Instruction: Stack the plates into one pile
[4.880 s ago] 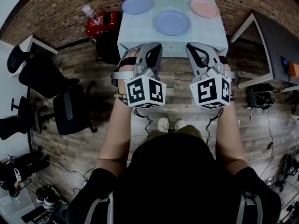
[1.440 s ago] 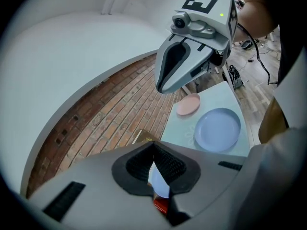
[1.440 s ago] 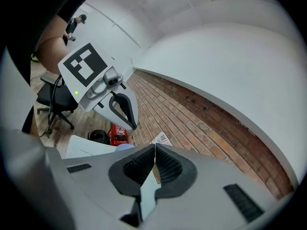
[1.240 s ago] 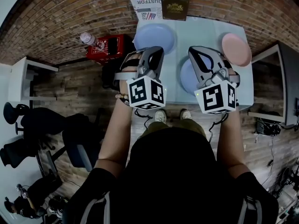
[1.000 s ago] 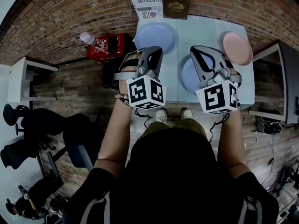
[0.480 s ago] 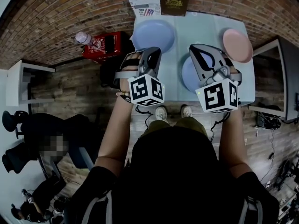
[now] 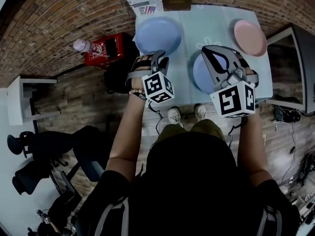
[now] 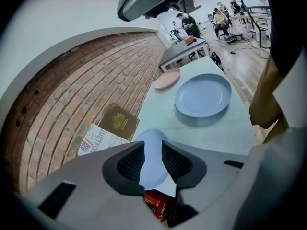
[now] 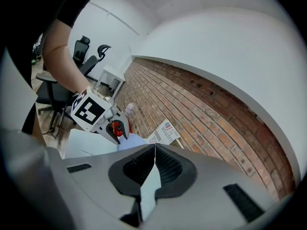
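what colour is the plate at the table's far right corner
The plate is pink, clearest in the head view.

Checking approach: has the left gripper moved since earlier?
Yes. The left gripper has sunk toward the table, near the left blue plate; its jaws have just been opening, nothing between them.

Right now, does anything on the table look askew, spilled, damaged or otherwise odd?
Nothing stands out. The far blue plate, near blue plate and pink plate lie flat and apart on the table; no spill shows.
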A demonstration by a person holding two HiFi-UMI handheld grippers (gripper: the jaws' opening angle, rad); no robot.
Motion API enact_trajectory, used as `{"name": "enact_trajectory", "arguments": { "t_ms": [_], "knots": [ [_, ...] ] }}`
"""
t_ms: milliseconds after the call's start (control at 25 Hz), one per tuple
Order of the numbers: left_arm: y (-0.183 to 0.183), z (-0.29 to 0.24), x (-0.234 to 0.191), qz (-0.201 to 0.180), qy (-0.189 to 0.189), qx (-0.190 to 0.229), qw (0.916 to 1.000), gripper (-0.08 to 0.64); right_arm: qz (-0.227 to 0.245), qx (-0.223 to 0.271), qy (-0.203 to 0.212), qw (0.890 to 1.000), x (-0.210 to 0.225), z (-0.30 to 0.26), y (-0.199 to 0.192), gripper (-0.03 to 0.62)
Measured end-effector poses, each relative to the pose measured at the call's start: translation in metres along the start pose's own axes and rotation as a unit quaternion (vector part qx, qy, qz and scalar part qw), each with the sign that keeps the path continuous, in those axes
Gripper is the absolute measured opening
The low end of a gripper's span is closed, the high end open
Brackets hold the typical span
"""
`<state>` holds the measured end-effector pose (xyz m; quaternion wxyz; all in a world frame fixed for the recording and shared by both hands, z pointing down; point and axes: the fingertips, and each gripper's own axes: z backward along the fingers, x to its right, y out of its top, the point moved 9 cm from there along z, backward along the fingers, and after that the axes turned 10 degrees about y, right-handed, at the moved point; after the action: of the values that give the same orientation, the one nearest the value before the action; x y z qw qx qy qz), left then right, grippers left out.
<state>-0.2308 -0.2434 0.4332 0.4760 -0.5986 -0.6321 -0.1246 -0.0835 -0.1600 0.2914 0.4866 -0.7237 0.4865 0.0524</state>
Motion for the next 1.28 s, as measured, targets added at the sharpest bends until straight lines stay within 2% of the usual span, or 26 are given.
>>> {"name": "enact_trajectory", "arguments": {
  "t_ms": [240, 480, 720, 960, 1120, 1200, 1280],
  "knots": [
    [-0.024, -0.035, 0.028, -0.021, -0.032, -0.019, 0.9991, 0.121, -0.004, -0.018, 0.005, 1.0, -0.001, -0.005, -0.004, 0.035],
    [-0.045, -0.063, 0.043, -0.029, -0.042, -0.041, 0.9978, 0.121, -0.011, -0.033, 0.01, 0.999, -0.002, -0.01, -0.007, 0.034],
    [-0.063, -0.089, 0.058, -0.029, -0.083, -0.057, 0.9945, 0.121, -0.019, -0.045, 0.01, 0.999, -0.005, -0.009, -0.015, 0.035],
    [-0.062, -0.101, 0.058, -0.039, -0.082, -0.059, 0.9942, 0.121, -0.017, -0.063, 0.006, 0.998, -0.004, -0.006, -0.022, 0.035],
    [-0.069, -0.113, 0.067, -0.066, -0.083, -0.075, 0.9915, 0.12, -0.011, -0.065, 0.009, 0.998, -0.006, -0.004, -0.023, 0.035],
    [-0.074, -0.116, 0.072, -0.094, -0.075, -0.084, 0.9892, 0.043, -0.01, -0.066, 0.013, 0.998, -0.008, -0.005, -0.024, 0.035],
    [-0.076, -0.114, 0.075, -0.11, -0.069, -0.08, 0.9883, 0.037, -0.009, -0.067, 0.015, 0.998, -0.009, -0.005, -0.024, 0.035]
  ]
}}
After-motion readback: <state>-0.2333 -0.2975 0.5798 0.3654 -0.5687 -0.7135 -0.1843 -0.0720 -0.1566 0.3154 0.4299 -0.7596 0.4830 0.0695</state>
